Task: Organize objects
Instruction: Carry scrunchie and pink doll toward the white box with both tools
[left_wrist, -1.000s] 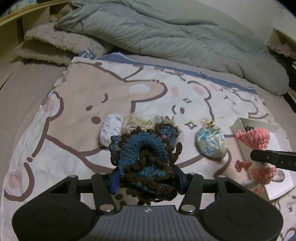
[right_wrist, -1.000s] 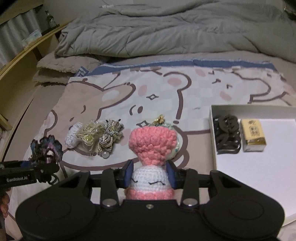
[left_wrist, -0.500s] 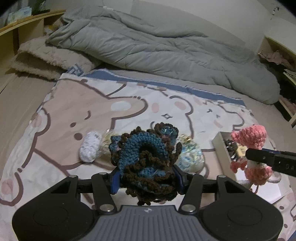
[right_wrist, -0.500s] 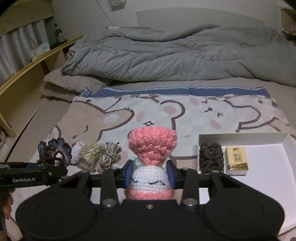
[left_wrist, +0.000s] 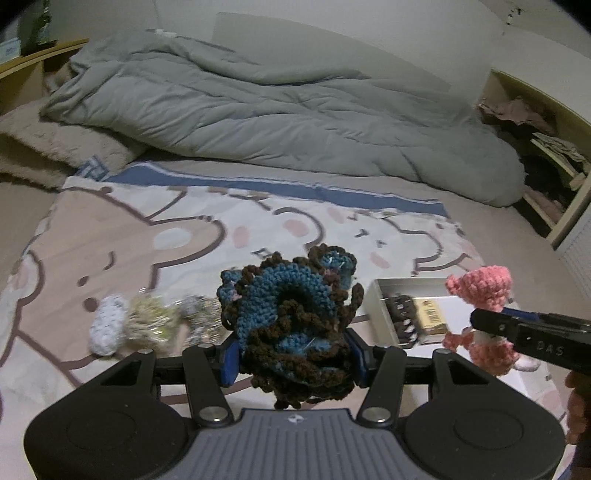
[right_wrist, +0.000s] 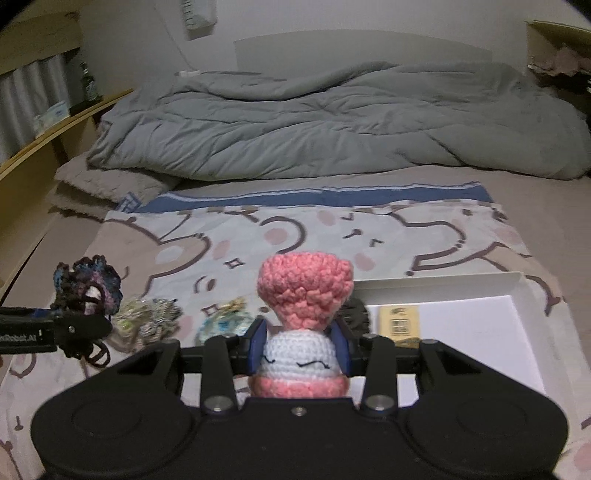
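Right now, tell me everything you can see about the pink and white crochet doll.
The crochet doll looks like knitted yarn: a puffy pink top, a white face with stitched closed eyes, and pink below. It is upright, held off the bed, clamped at the face between the blue pads of the right gripper. In the left wrist view it hangs over the white box.

right gripper (right_wrist: 300, 350) clamping pink doll (right_wrist: 303, 317), perhaps crocheted

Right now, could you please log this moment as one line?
left tongs: shut on blue-brown crochet piece | right tongs: shut on pink crochet doll | both aloft
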